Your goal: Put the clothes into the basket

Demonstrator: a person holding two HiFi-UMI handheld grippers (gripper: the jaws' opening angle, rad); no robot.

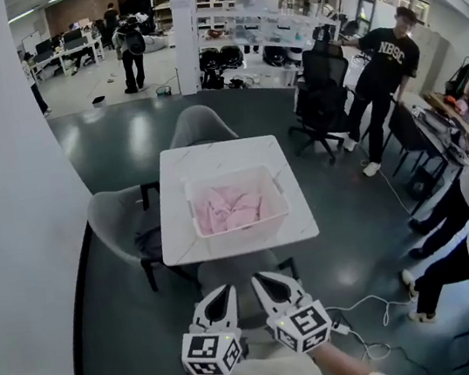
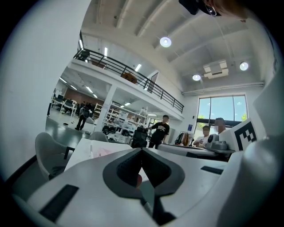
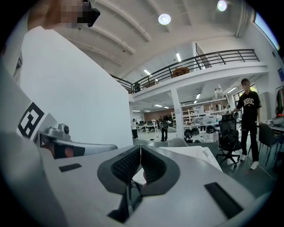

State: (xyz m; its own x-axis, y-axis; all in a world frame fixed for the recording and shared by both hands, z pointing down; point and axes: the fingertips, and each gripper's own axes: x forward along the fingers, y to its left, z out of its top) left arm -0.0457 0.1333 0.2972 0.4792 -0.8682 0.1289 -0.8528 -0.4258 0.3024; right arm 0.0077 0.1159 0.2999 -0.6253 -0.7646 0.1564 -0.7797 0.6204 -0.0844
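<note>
Open-plan workshop, dark floor: pink crumpled clothes (image 1: pixel 231 207) lie inside the translucent white plastic basket (image 1: pixel 280 191) on the white marble-topped desk (image 1: pixel 213 163). My left gripper (image 1: pixel 224 291) and right gripper (image 1: pixel 262 280) hang closed, empty, well short. A careless reach could shove the light basket across the desk.

Bright ceiling lamps (image 2: pixel 165 42), fisheye edges (dark corners)

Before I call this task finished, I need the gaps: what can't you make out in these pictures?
- Head view: how many garments make up the pink clothes in the basket; too small.
- Left gripper view: basket mostly hidden by the fingers.
- Head view: floor under the table, hidden by its top.
</note>
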